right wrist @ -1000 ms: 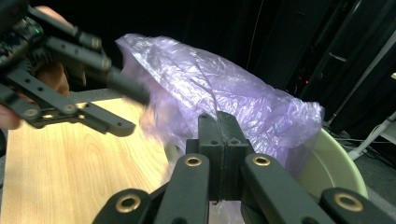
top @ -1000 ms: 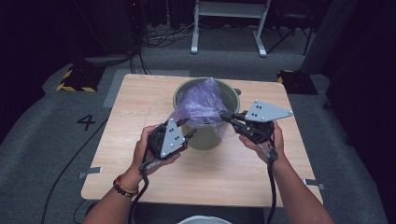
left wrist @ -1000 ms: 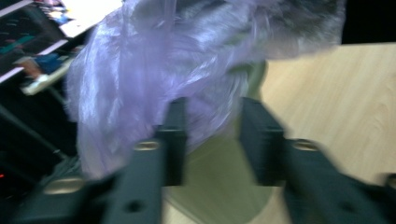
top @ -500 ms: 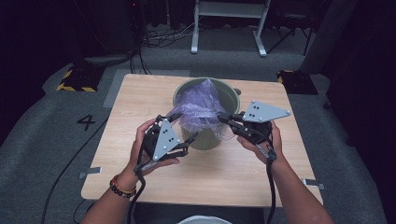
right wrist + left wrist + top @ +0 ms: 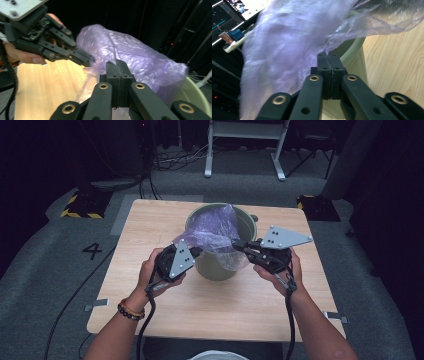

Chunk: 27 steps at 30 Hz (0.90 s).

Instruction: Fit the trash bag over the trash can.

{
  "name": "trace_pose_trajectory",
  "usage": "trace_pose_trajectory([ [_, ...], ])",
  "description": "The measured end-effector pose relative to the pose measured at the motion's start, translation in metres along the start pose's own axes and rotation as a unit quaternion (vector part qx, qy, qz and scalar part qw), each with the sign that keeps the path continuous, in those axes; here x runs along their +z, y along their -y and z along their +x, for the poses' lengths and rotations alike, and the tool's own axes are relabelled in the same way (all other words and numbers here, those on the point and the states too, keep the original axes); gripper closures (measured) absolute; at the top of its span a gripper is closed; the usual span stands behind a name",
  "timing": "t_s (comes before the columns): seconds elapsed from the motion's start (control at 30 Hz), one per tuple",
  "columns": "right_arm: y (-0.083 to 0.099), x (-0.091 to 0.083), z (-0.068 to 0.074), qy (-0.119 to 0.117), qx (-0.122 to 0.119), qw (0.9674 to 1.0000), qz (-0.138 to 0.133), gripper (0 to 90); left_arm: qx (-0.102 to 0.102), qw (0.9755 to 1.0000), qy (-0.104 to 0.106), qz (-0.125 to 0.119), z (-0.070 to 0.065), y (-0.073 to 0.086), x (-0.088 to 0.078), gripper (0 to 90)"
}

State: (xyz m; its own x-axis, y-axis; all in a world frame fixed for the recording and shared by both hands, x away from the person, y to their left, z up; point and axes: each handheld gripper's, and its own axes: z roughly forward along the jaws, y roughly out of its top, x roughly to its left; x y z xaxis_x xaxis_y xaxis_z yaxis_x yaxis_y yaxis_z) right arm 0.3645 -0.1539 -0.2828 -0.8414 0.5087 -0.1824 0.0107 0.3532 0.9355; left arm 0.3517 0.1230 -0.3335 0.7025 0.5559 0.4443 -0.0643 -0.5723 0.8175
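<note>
Your left gripper [image 5: 192, 251] has just snapped closed on the purple bag [image 5: 215, 227] edge; right gripper [image 5: 240, 245] pinches the opposite side. Bag sits between them over the green bucket [image 5: 220, 265], ready for spreading.

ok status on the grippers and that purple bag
Left gripper just closed on purple bag. Right gripper shut on bag. Bag half in green bin. Nothing in the way.
</note>
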Motion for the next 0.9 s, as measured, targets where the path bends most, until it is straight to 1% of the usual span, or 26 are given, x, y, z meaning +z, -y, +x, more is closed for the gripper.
trace_pose_trajectory([
  [0.07,0.001,-0.003,-0.004,0.012,0.007,0.9999,-0.006,90.0,0.005,1.0000,0.001,0.002,0.000,0.002,-0.005,90.0],
  [0.17,0.003,-0.007,-0.010,0.035,0.021,0.9991,-0.011,90.0,0.011,0.9999,0.009,0.006,-0.001,0.006,-0.011,90.0],
  [0.23,0.005,-0.008,-0.014,0.049,0.029,0.9983,-0.014,90.0,0.014,0.9997,0.020,0.008,-0.002,0.009,-0.015,90.0],
  [0.27,0.007,-0.009,-0.018,0.064,0.032,0.9973,-0.016,90.0,0.018,0.9994,0.025,0.013,-0.003,0.010,-0.016,90.0],
  [0.3,0.007,-0.009,-0.018,0.064,0.032,0.9973,-0.016,90.0,0.026,0.9992,0.027,0.016,-0.004,0.011,-0.018,90.0],
  [0.33,0.007,-0.009,-0.019,0.068,0.038,0.9968,-0.016,90.0,0.033,0.9988,0.030,0.020,-0.005,0.012,-0.019,90.0],
  [0.37,0.008,-0.009,-0.021,0.077,0.039,0.9962,-0.014,90.0,0.033,0.9987,0.030,0.023,-0.006,0.014,-0.020,90.0],
  [0.4,0.012,-0.008,-0.025,0.103,0.037,0.9939,-0.007,90.0,0.033,0.9985,0.035,0.024,-0.007,0.015,-0.021,90.0],
  [0.43,0.012,-0.008,-0.025,0.103,0.037,0.9939,-0.007,90.0,0.036,0.9983,0.040,0.024,-0.008,0.017,-0.023,90.0],
  [0.5,0.017,-0.007,-0.031,0.109,0.053,0.9926,-0.003,90.0,0.033,0.9981,0.047,0.020,-0.010,0.021,-0.025,90.0],
  [0.53,0.021,-0.008,-0.034,0.121,0.056,0.9910,0.003,90.0,0.033,0.9981,0.049,0.019,-0.012,0.022,-0.026,90.0],
  [0.57,0.023,-0.008,-0.035,0.126,0.058,0.9903,0.005,90.0,0.032,0.9979,0.053,0.017,-0.013,0.023,-0.026,90.0],
  [0.6,0.030,-0.011,-0.037,0.131,0.069,0.9890,0.008,90.0,0.029,0.9977,0.059,0.016,-0.017,0.026,-0.026,90.0],
  [0.63,0.030,-0.011,-0.037,0.131,0.069,0.9890,0.008,90.0,0.029,0.9977,0.059,0.016,-0.017,0.026,-0.026,90.0],
  [0.67,0.038,-0.014,-0.037,0.136,0.072,0.9880,0.012,90.0,0.032,0.9975,0.060,0.019,-0.021,0.029,-0.023,90.0],
  [0.7,0.038,-0.014,-0.037,0.136,0.072,0.9880,0.012,90.0,0.032,0.9975,0.060,0.019,-0.021,0.029,-0.023,90.0],
  [0.77,0.046,-0.017,-0.038,0.136,0.080,0.9874,0.014,90.0,0.039,0.9972,0.058,0.028,-0.027,0.034,-0.017,90.0],
  [0.8,0.051,-0.018,-0.038,0.139,0.082,0.9869,0.015,90.0,0.040,0.9968,0.060,0.033,-0.030,0.036,-0.015,90.0],
  [0.83,0.059,-0.021,-0.040,0.141,0.091,0.9856,0.015,90.0,0.043,0.9965,0.062,0.037,-0.033,0.038,-0.012,90.0],
  [0.87,0.059,-0.021,-0.040,0.141,0.091,0.9856,0.015,90.0,0.047,0.9961,0.061,0.043,-0.036,0.041,-0.009,90.0],
  [0.9,0.067,-0.021,-0.045,0.143,0.102,0.9843,0.019,90.0,0.052,0.9956,0.060,0.050,-0.038,0.043,-0.006,90.0],
])
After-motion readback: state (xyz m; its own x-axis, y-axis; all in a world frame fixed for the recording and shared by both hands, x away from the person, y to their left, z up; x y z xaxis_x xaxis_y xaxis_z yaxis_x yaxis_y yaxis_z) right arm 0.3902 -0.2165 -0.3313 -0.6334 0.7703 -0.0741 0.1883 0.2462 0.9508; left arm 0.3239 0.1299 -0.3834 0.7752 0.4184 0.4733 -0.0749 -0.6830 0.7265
